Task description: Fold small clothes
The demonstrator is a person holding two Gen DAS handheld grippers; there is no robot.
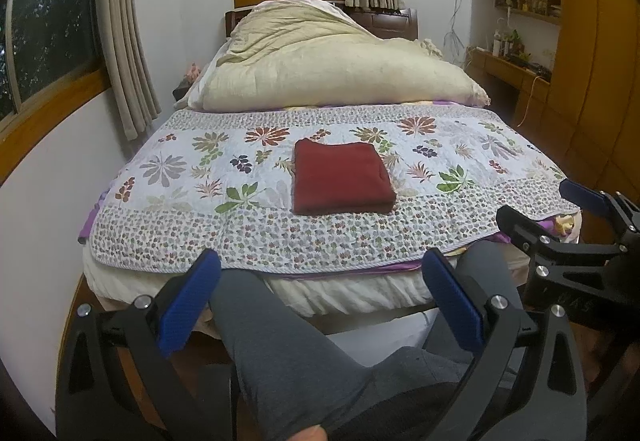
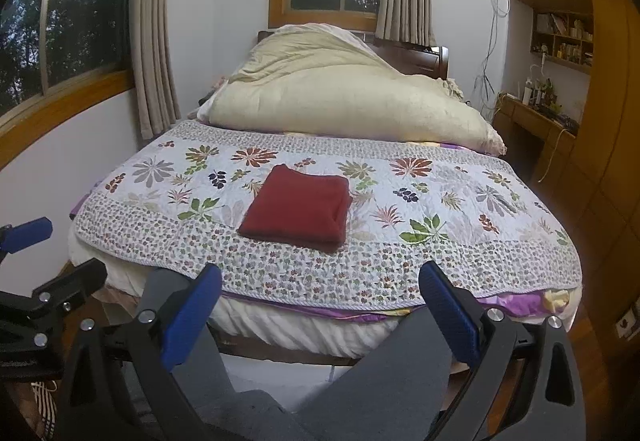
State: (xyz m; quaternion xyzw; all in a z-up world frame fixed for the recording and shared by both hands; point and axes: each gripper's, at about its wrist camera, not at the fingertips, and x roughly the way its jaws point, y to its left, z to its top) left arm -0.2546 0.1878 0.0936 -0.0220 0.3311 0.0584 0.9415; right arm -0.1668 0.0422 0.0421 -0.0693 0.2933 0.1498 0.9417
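Note:
A dark red cloth (image 1: 342, 177) (image 2: 298, 208) lies folded into a flat rectangle in the middle of the floral quilt (image 1: 200, 237) (image 2: 440, 265) on the bed. My left gripper (image 1: 320, 269) hangs open in front of the bed's foot, well short of the cloth, with nothing between its blue pads (image 1: 188, 309). My right gripper (image 2: 320, 283) is also open and empty, held back at the bed's near edge. In the left wrist view the right gripper (image 1: 540, 201) shows at the right edge. In the right wrist view the left gripper's fingers (image 2: 28, 231) show at the left edge.
A person's grey-trousered legs (image 1: 280, 353) (image 2: 400, 369) sit below the grippers against the bed. A bulky cream duvet (image 1: 320, 69) (image 2: 340, 97) fills the far half of the bed. Wall and curtains stand left, a wooden desk and shelves (image 1: 520, 69) right.

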